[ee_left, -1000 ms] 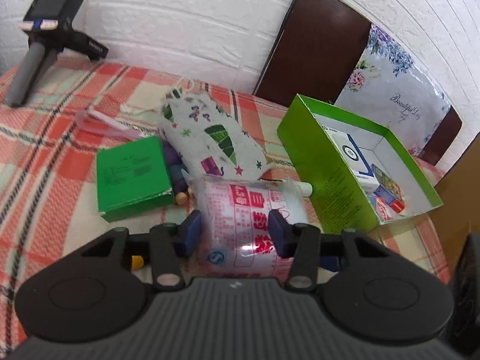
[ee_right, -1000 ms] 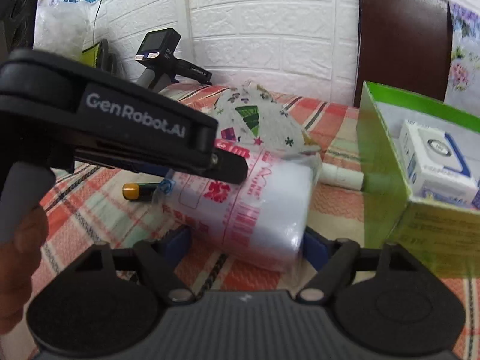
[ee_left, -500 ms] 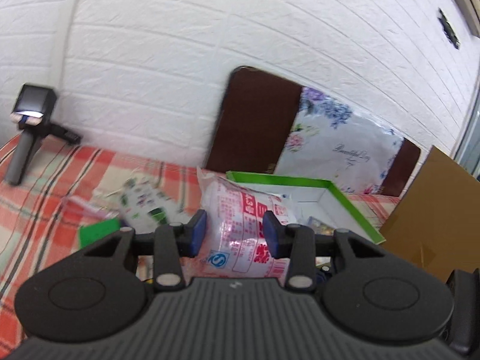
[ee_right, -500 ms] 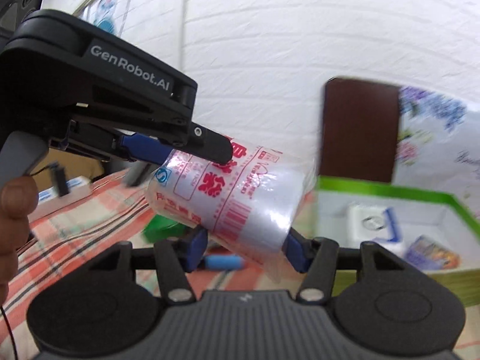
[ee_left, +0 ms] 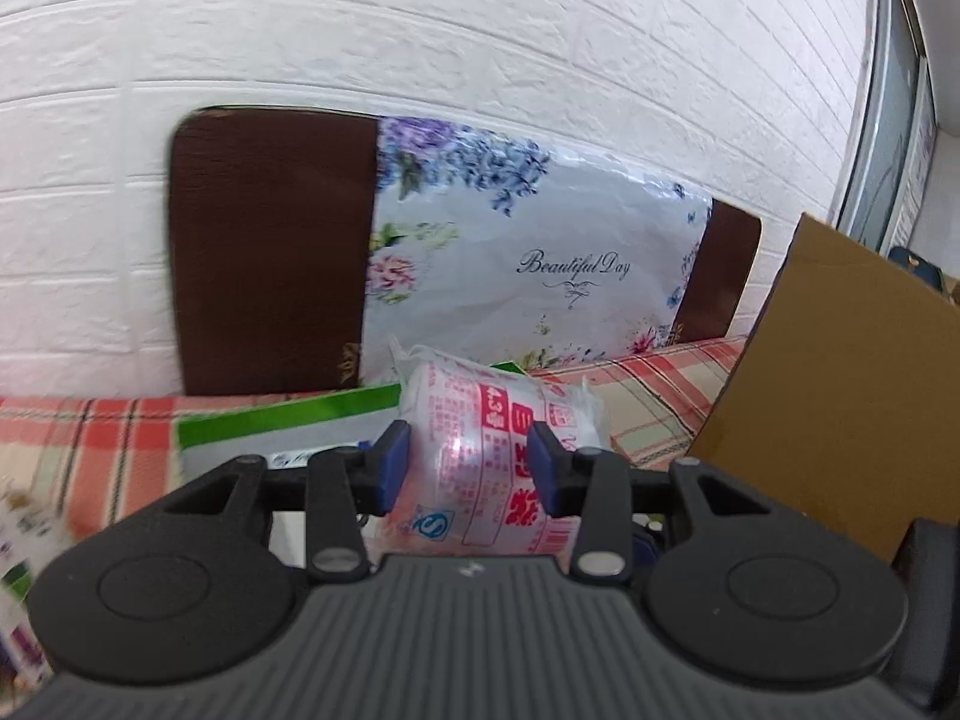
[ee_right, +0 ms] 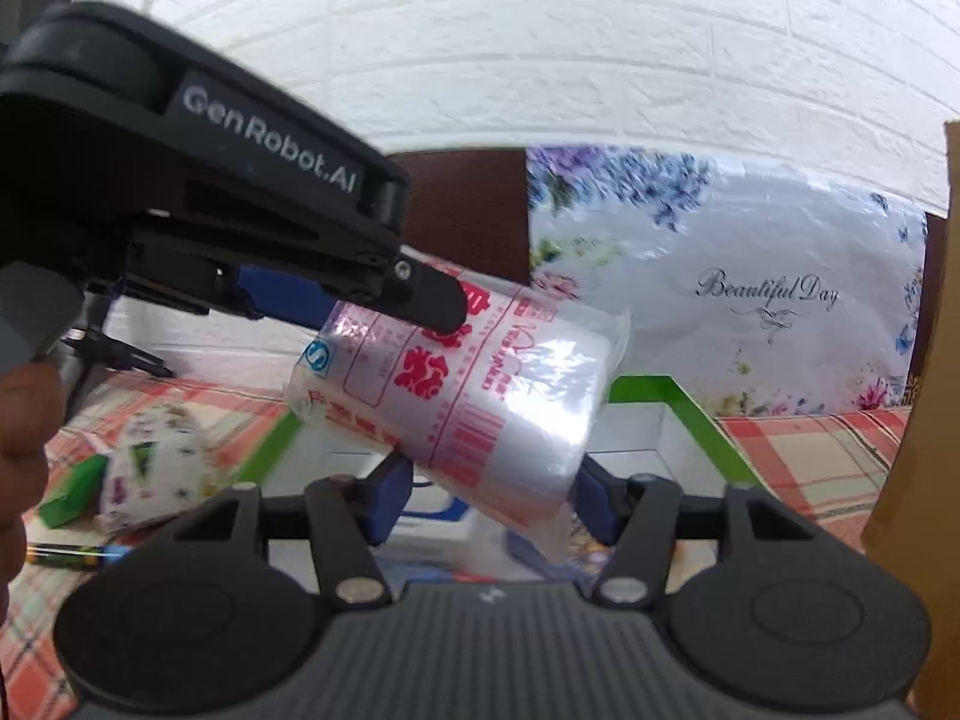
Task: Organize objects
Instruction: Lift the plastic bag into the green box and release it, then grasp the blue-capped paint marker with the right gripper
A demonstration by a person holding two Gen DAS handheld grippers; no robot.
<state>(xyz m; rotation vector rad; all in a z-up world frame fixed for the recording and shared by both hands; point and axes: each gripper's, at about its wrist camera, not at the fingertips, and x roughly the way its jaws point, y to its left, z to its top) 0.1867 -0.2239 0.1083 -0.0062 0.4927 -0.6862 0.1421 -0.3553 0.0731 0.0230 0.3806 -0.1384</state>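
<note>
Two wrist views of one moment above a table (ee_left: pixel 630 384) with a red, cream and black plaid cloth. In the left wrist view, the left gripper (ee_left: pixel 471 468) fills the lower half; its two blue pads press on both sides of a clear plastic pack (ee_left: pixel 480 456) printed in red, held at lower centre of the frame. Its jaws have just been opening a little, with the pack between them. This view alone shows a brown cardboard sheet (ee_left: pixel 840 396) at the right and a window frame at the far upper right. In the right wrist view, the same pack (ee_right: pixel 468 396) hangs at centre, tilted, its lower end between the blue pads of the right gripper (ee_right: pixel 492 492), which touch it on both sides; these jaws have also just been opening. The pack sits over an open green box (ee_right: pixel 690 414). Only this view shows the left gripper (ee_right: pixel 372 300) from the side, at upper left, lettered "GenRobot.AI", a hand (ee_right: pixel 18 420) at the left edge, and a patterned pouch (ee_right: pixel 156 468), a small green box (ee_right: pixel 72 489) and a pen (ee_right: pixel 72 555) at lower left. Both views show a white brick wall and a floral bag (ee_left: pixel 528 276) reading "Beautiful Day". The pack bears a blue "S" mark, a barcode and red characters too blurred to read.
</note>
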